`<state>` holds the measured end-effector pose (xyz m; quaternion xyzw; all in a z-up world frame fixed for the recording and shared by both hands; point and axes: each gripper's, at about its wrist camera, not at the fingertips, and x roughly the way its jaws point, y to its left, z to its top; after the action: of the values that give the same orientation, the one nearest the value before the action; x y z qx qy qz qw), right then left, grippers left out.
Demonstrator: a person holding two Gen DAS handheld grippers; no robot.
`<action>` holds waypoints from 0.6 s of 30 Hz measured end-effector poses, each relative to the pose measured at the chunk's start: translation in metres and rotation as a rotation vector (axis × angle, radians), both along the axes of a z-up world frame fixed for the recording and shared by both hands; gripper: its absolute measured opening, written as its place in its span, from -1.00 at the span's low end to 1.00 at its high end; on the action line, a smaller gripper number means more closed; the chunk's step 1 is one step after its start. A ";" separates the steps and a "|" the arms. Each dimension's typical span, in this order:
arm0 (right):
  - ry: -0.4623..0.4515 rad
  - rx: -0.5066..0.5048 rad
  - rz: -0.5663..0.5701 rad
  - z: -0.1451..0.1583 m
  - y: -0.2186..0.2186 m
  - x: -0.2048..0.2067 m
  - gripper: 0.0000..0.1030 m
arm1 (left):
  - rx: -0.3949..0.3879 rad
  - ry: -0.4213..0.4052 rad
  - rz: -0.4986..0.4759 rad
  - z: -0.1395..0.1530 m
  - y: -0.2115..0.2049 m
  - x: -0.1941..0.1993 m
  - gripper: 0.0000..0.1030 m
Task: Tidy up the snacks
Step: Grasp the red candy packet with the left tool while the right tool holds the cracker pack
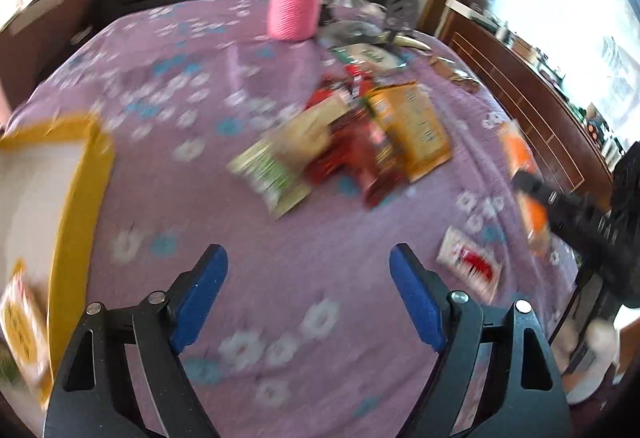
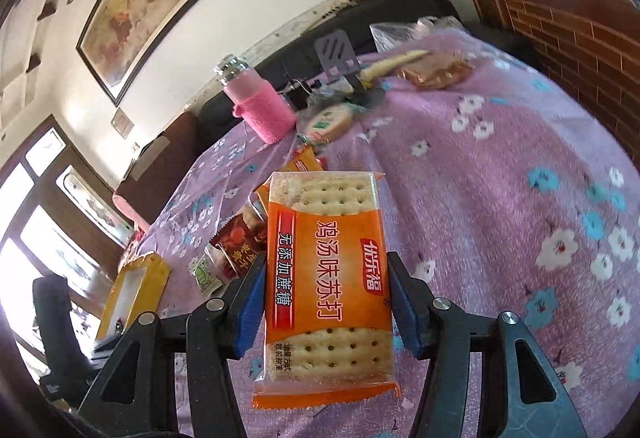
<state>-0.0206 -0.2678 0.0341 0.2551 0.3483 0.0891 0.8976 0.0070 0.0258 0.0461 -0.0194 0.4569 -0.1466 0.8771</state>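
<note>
The right gripper (image 2: 326, 300) clamps an orange-and-clear soda-cracker packet (image 2: 326, 278) between its fingers, printed "鸡汤味苏打"; the left gripper (image 1: 309, 298) gapes empty.

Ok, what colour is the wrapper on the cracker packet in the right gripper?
Orange, with clear ends showing the crackers; the cracker packet shows best in the right wrist view.

- Tablecloth (image 1: 168, 174): lilac, scattered with white and blue flowers.
- Cracker packet (image 2: 326, 278): orange band with white and red lettering, clear ends showing pale dotted crackers.
- Bottle sleeve (image 1: 295, 8) at the far edge: pink knit.
- Box (image 1: 76, 166) at the left edge: yellow rim, white inside.
- Gripper pads (image 1: 200, 298): blue on black arms.
</note>
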 end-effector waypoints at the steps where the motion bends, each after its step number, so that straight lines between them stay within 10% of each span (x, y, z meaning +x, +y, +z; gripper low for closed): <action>1: 0.004 0.003 0.000 0.000 0.001 0.001 0.11 | -0.013 0.011 -0.007 0.002 -0.007 0.008 0.62; 18: -0.011 0.049 0.030 -0.001 0.006 -0.002 0.11 | 0.252 -0.015 0.045 -0.036 -0.085 0.091 0.57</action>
<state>-0.0225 -0.2617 0.0327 0.2712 0.3449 0.1125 0.8915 0.0984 -0.0592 0.0099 0.0818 0.4647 -0.0688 0.8790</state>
